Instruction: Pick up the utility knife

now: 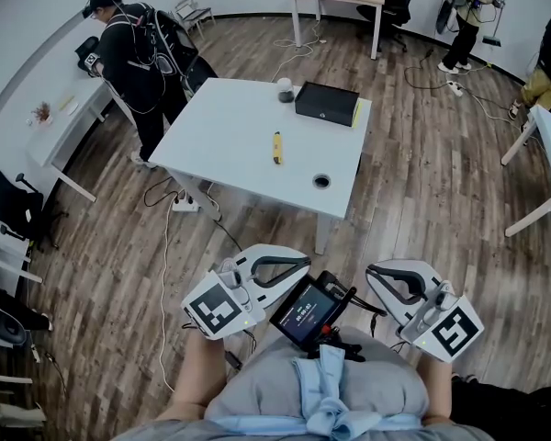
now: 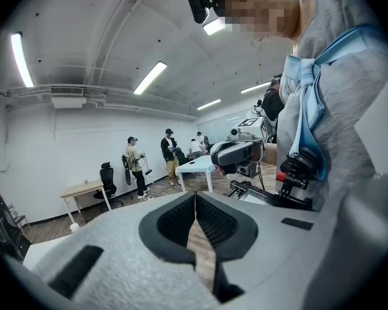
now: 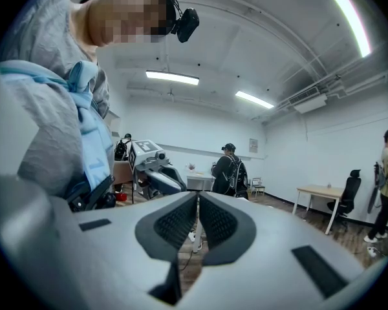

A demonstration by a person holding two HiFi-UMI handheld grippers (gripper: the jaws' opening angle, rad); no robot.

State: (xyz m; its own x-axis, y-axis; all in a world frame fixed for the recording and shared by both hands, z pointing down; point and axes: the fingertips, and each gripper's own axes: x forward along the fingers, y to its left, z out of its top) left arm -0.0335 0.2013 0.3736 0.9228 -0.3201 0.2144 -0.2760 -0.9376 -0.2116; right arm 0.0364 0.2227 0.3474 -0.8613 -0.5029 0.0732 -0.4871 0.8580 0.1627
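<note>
The yellow utility knife [image 1: 276,147] lies near the middle of the white table [image 1: 230,163], well ahead of me. Both grippers are held close to my body, far from the knife, with their tips turned toward each other. My left gripper [image 1: 302,263] has its jaws together with nothing between them, as the left gripper view [image 2: 195,196] also shows. My right gripper [image 1: 374,273] is likewise shut and empty [image 3: 198,196]. Neither gripper view shows the knife.
On the table stand a black box [image 1: 327,102], a small dark jar [image 1: 284,90] and a round black ring [image 1: 321,181]. A person in black [image 1: 138,53] stands at the table's left. Cables [image 1: 179,205] trail on the wooden floor. A screen device [image 1: 307,312] sits at my chest.
</note>
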